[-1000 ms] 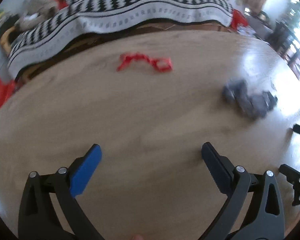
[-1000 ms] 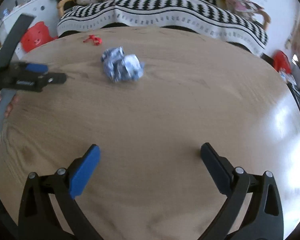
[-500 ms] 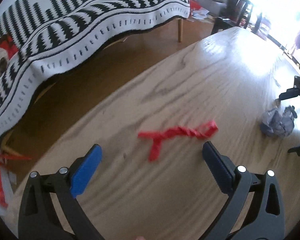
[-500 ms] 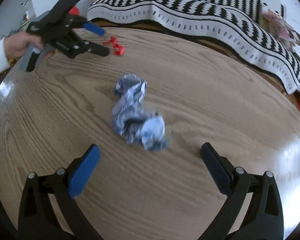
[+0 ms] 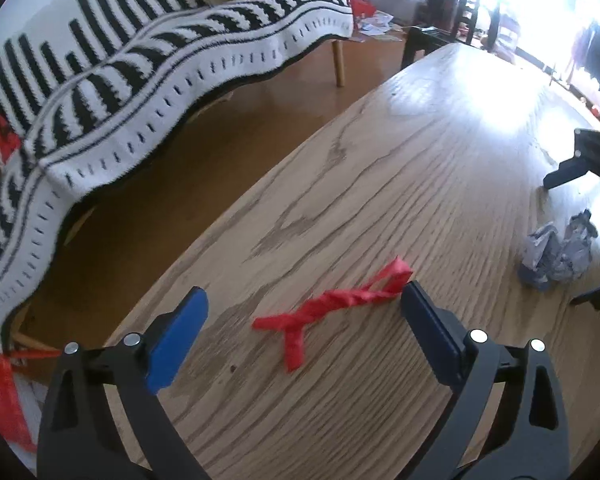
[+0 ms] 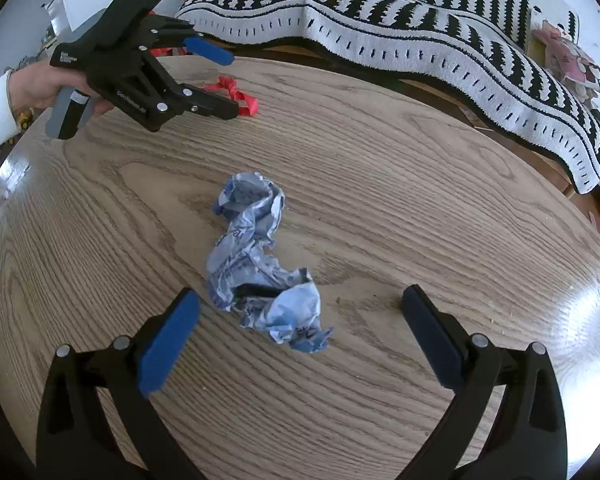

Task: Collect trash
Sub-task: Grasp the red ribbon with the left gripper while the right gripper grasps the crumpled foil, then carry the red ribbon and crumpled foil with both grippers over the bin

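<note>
**Wooden table, two scraps outstanding**

Wood-grain table (image 6: 380,168), oval, with a striped-blanket bench (image 5: 140,64) behind it. Landmark for all positions: the crumpled paper wad (image 6: 256,264).

Item 1: crumpled paper wad, blue-grey print, lying loose on the table. Your right gripper (image 6: 296,336) hovers over it with jaws spread wide; the wad sits between them, nearer the left pad. Nothing grasped.

Item 2: red twisted strip (image 5: 332,304), far side of the wad, toward the bench. Your left gripper (image 5: 304,328) brackets it, jaws likewise released; the strip's looped end lies just beside the right pad, its forked tail points back toward you.

Handling note: centre each scrap before closing. Shift the right gripper slightly left so the wad's bulk is mid-gap, then lower until the pads nearly meet the wood. The strip is thin and flat; likely you must press down close to the table to catch it.

Change since half a second ago: both grippers have closed in, each scrap now deeper within the jaws; spread unchanged.
</note>
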The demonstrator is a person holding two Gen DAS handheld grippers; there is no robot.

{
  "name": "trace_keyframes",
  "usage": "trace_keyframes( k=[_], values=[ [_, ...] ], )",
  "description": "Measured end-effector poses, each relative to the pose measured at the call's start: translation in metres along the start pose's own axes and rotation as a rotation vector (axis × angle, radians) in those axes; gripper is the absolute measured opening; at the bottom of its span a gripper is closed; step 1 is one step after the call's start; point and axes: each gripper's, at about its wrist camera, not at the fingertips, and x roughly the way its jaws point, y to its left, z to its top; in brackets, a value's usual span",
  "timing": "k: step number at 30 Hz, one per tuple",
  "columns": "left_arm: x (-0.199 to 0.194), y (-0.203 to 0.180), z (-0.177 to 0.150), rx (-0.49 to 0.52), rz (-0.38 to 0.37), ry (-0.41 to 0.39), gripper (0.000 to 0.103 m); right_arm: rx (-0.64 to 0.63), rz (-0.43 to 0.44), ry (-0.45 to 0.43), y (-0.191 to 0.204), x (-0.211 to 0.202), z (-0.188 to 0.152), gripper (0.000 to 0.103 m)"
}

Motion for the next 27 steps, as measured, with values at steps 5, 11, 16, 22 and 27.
trace_keyframes(
  k=[5, 11, 16, 22, 27],
  values=[
    [0.000, -0.004, 0.006, 0.006, -0.043, -0.049, 0.063, -0.005, 0.004, 0.008, -0.001, 0.000, 0.002, 0.098],
    [-0.006, -0.020, 0.001, 0.019, 0.000, -0.089, 0.011, 0.016, -0.005, 0.016, 0.001, -0.002, 0.002, 0.096],
    [-0.018, -0.034, -0.015, 0.013, 0.047, -0.076, 0.009, 0.034, -0.014, -0.015, 0.007, -0.012, 0.002, 0.039],
    [-0.043, -0.056, -0.044, -0.005, 0.120, -0.006, 0.006, 0.135, 0.001, -0.025, 0.009, -0.023, -0.014, 0.034],
    [-0.083, -0.086, -0.075, -0.029, 0.189, 0.032, 0.007, 0.238, 0.007, -0.067, 0.017, -0.050, -0.040, 0.034]
  ],
)
